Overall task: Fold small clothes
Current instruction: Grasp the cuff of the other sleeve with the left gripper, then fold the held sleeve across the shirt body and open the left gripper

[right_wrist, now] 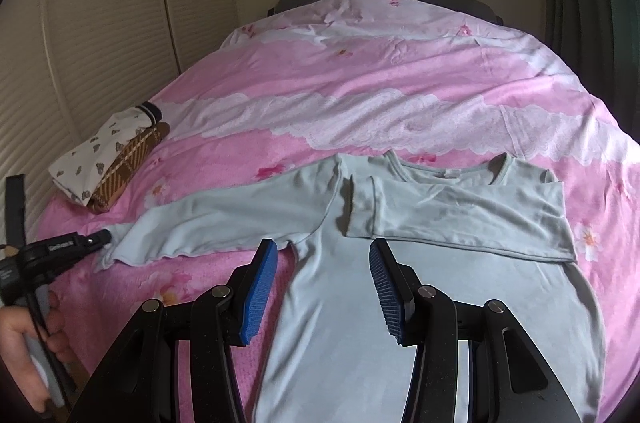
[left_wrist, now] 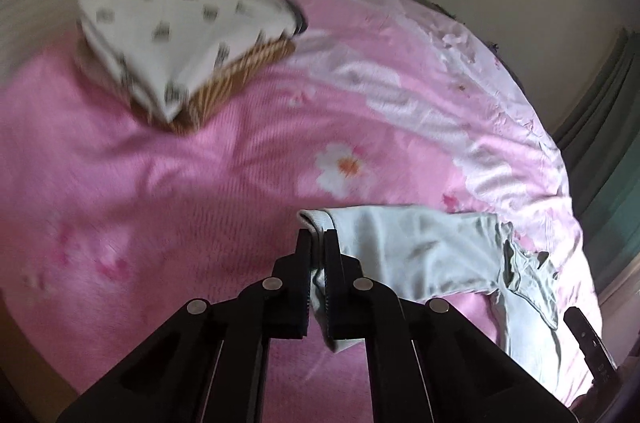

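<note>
Left hand-held gripper (left_wrist: pixel 318 243) pinching shirt (right_wrist: pixel 400 303) cuff, sleeve stretched sideways leftward

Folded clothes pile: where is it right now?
In the right wrist view the folded clothes pile lies at the bed's left edge, beyond the light blue shirt's outstretched sleeve.

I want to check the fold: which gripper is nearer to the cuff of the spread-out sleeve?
Left. The left gripper is shut on the sleeve cuff. The right gripper hovers open over the shirt's body, away from it.
</note>
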`<state>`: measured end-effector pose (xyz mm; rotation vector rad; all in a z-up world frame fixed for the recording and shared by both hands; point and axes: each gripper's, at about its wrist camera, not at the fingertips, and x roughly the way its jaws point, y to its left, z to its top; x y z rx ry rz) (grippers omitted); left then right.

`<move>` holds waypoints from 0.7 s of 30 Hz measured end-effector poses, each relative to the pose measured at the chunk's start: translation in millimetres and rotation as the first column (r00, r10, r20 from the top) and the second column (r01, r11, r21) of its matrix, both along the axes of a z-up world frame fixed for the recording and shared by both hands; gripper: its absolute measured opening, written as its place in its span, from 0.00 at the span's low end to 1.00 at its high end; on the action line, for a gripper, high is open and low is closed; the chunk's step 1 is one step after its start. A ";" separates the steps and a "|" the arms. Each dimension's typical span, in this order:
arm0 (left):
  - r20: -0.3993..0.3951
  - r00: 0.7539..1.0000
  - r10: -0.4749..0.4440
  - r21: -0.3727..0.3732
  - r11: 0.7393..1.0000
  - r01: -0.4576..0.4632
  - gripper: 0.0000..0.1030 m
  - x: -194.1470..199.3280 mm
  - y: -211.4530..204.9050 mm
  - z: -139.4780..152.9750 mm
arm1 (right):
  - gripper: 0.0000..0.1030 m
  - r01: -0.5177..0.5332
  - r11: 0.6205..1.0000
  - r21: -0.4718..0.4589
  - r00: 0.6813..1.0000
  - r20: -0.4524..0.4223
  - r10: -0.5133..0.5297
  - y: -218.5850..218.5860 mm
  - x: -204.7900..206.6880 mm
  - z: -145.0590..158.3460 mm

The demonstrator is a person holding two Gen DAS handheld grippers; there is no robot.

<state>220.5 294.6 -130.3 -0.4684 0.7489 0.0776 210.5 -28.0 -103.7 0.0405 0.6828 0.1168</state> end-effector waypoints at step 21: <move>0.116 0.935 -0.334 0.168 0.935 0.313 0.07 47.1 -242.3 124.2 | 0.47 0.230 0.959 0.164 0.971 0.027 -0.238 -191.8 -20.2 30.3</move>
